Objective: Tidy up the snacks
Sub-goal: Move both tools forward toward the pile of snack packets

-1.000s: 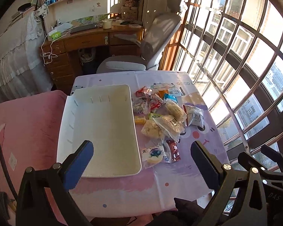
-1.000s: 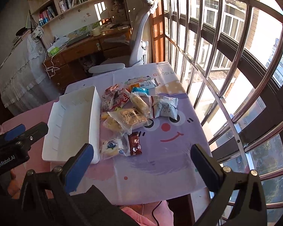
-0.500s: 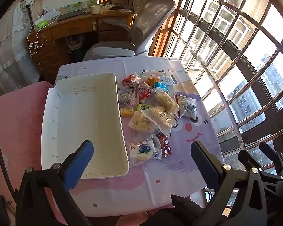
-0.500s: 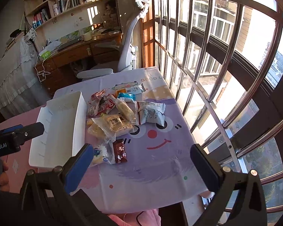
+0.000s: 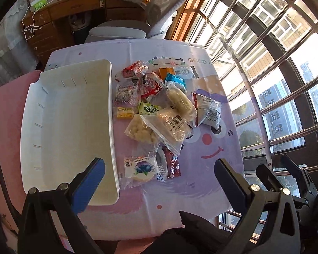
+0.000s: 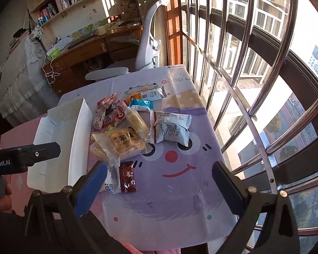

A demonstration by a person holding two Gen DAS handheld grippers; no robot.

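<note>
on the purple tablecloth (image 5: 201, 182), a loose heap of snack packets (image 5: 156, 110), just right of a white tray (image 5: 59, 127) with nothing in it. nearest in the heap: a blueberry-print packet (image 5: 141, 168) touching a dark red wrapper (image 6: 127, 176). further off: a clear bag of pale pastry (image 6: 120, 141), a white-and-blue pouch (image 6: 171, 128) on the right side, red wrappers (image 5: 135, 71) at the far end. left gripper (image 5: 159, 182) spread wide above the near table edge, fingers (image 5: 89, 184) holding nothing. right gripper (image 6: 159, 182) likewise wide apart, bare, over the cartoon face on the cloth. beyond the table, a grey chair (image 5: 120, 30) and a wooden desk (image 6: 89, 50).
</note>
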